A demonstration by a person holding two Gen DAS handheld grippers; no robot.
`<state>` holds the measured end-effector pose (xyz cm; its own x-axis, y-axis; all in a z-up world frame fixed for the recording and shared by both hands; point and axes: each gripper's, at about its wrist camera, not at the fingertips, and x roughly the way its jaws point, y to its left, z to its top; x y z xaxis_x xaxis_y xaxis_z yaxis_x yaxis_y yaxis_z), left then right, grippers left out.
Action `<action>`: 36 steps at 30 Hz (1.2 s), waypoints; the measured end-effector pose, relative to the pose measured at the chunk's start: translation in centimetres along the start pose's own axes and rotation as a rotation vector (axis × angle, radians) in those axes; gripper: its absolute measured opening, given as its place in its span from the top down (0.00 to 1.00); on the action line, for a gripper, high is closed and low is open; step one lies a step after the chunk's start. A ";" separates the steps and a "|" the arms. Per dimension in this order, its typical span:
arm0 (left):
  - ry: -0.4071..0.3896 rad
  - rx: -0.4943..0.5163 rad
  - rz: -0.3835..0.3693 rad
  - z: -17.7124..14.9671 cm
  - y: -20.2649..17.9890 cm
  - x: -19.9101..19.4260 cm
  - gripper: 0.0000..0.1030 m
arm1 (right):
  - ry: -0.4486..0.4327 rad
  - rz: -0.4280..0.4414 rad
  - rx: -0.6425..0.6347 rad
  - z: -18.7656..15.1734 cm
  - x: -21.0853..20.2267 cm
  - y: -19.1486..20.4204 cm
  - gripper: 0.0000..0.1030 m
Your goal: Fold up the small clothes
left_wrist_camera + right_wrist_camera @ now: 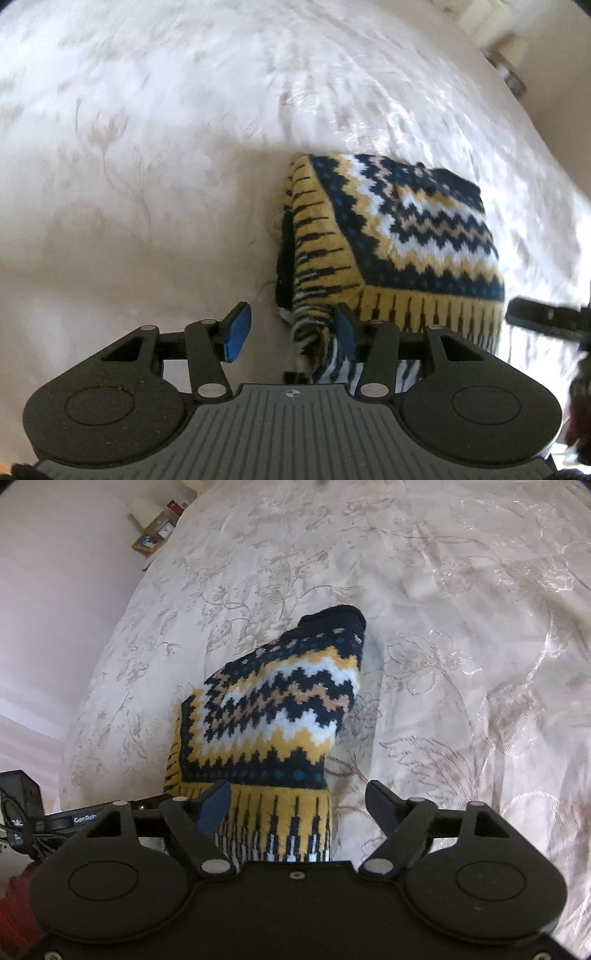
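A small knitted sweater (273, 716), patterned in navy, mustard, white and tan zigzags with a striped yellow hem, lies folded into a compact bundle on the bed, its dark collar end pointing away from the right wrist camera. It rests on a cream bedspread (461, 635) woven with a shiny floral pattern. The hem end sits nearest both cameras.

The left gripper (291, 332) is spread wide, holding nothing; its right blue pad (345, 332) lies against the fringe-like striped corner of the sweater (399, 229), while the other pad is over bare bedspread (147, 184).

The right gripper (299, 805) is also wide apart, straddling the hem without clamping it.

Beyond the bed's far left edge, a small nightstand (155, 528) carries a few blurred items.
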<state>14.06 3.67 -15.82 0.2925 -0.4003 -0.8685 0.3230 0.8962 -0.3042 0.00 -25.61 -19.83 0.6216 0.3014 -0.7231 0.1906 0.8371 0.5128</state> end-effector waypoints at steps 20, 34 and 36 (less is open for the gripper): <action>0.007 0.265 0.000 2.3 -2.9 3.1 0.46 | -0.046 -0.256 0.087 1.7 2.4 -0.2 0.06; 0.096 0.181 -0.068 3.1 -0.2 4.7 0.26 | 0.013 -0.395 0.001 2.6 6.7 -0.1 0.01; 0.098 0.182 -0.072 3.1 -0.1 4.6 0.26 | -0.050 -0.374 0.013 2.6 5.5 0.8 0.01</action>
<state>18.16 1.10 -18.59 0.1769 -0.4336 -0.8836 0.5000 0.8128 -0.2988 5.52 -24.47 -22.18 0.5439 -0.0466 -0.8379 0.4204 0.8793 0.2239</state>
